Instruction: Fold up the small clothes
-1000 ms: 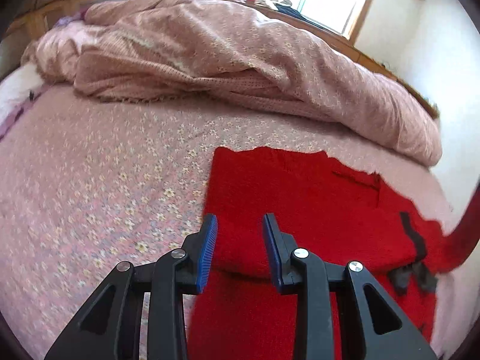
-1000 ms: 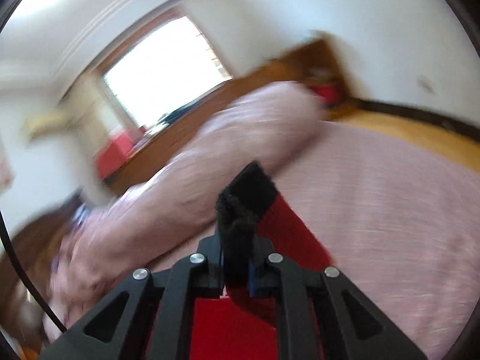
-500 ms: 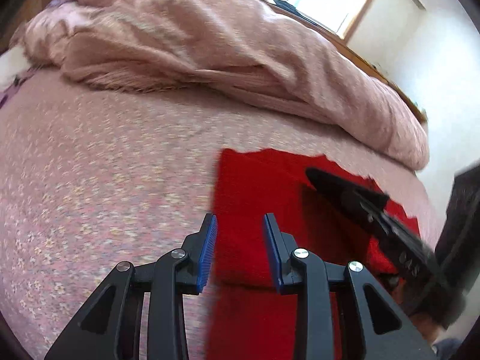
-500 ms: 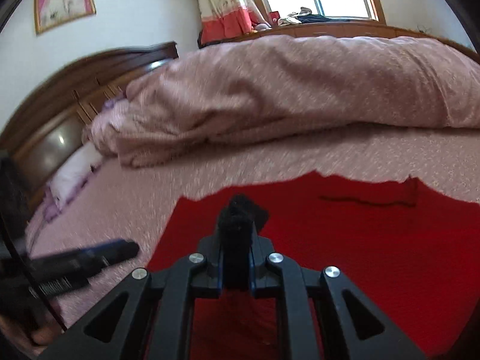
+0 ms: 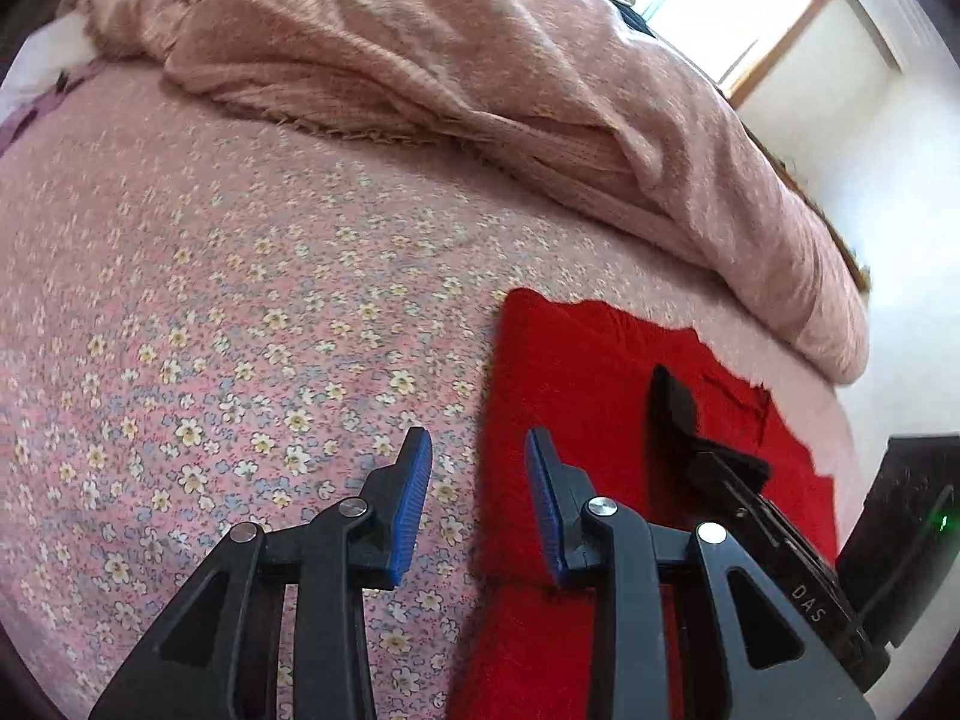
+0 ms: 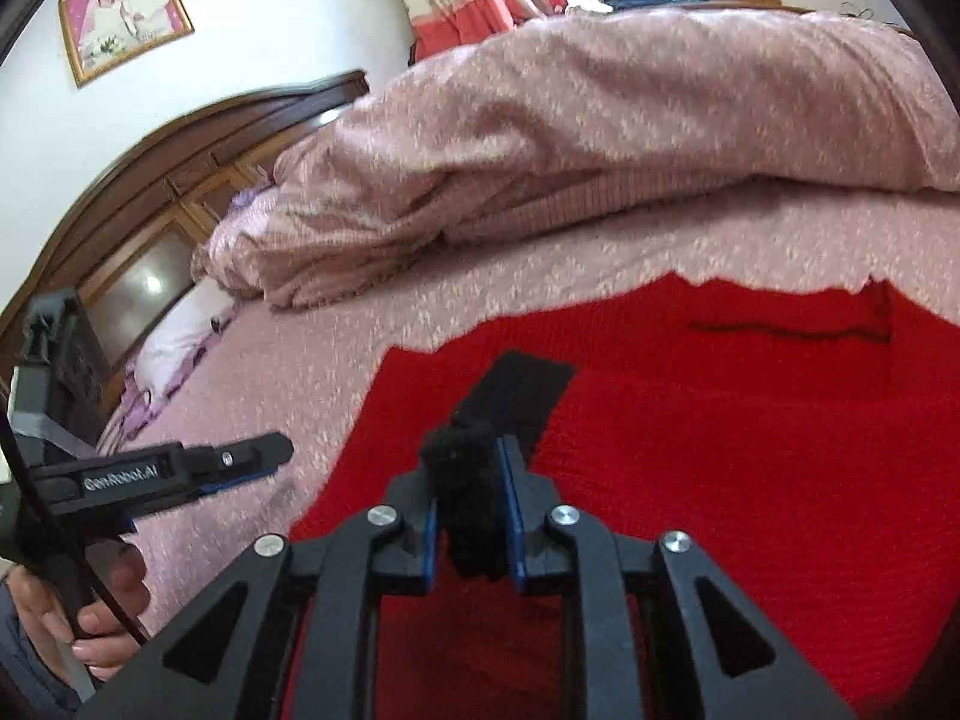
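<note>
A red knit garment lies flat on the pink floral bedsheet; it also shows in the right wrist view. My left gripper is open and empty, just above the garment's left edge. My right gripper is shut on a black cuff of the garment, whose black strip lies over the red fabric. The right gripper shows in the left wrist view, low over the garment's middle. The left gripper shows in the right wrist view, to the left, over the sheet.
A bunched pink duvet lies along the far side of the bed. A dark wooden headboard and a pillow are at the left. A window and white walls lie beyond.
My right gripper has swung from high in the air down over the garment, carrying the black cuff across it. My left gripper has shifted left, toward the garment's edge.
</note>
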